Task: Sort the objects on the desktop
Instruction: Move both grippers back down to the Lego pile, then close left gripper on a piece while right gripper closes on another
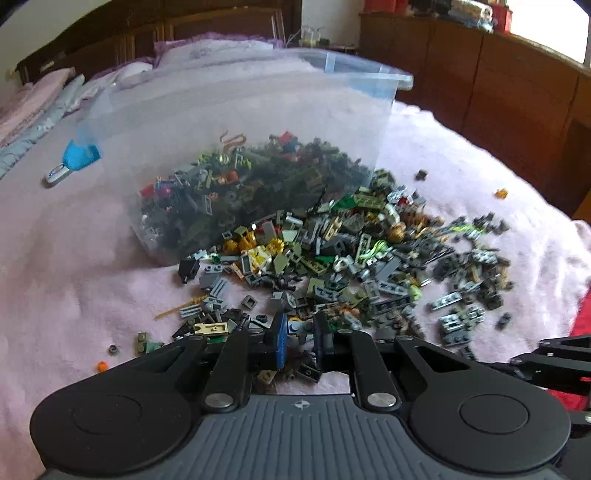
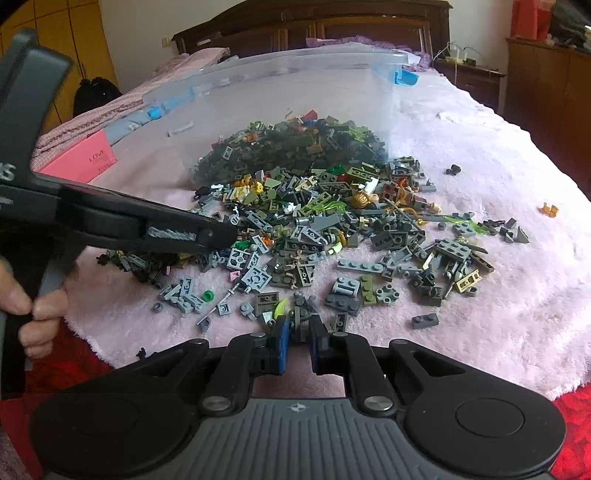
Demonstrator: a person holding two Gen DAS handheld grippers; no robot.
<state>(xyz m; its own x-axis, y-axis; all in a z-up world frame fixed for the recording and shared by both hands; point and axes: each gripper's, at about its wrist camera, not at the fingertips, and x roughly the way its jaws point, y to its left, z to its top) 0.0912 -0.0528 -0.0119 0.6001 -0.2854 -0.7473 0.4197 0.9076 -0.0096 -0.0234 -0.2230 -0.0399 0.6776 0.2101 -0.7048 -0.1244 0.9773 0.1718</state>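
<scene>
A clear plastic bin lies tipped on its side on a pink fluffy blanket, with small toy bricks inside and a big pile of bricks spilled in front. The bin and pile also show in the right wrist view. My left gripper hovers over the near edge of the pile, jaws a little apart, some small bricks showing in the gap. My right gripper sits at the pile's near edge with a small grey brick piece between its narrowly spaced jaws. The left gripper's arm reaches in from the left.
A blue clip with a silver tag lies left of the bin. Stray bricks lie to the right. A pink card sits far left. Wooden cabinets and a headboard stand behind. Red cloth borders the blanket.
</scene>
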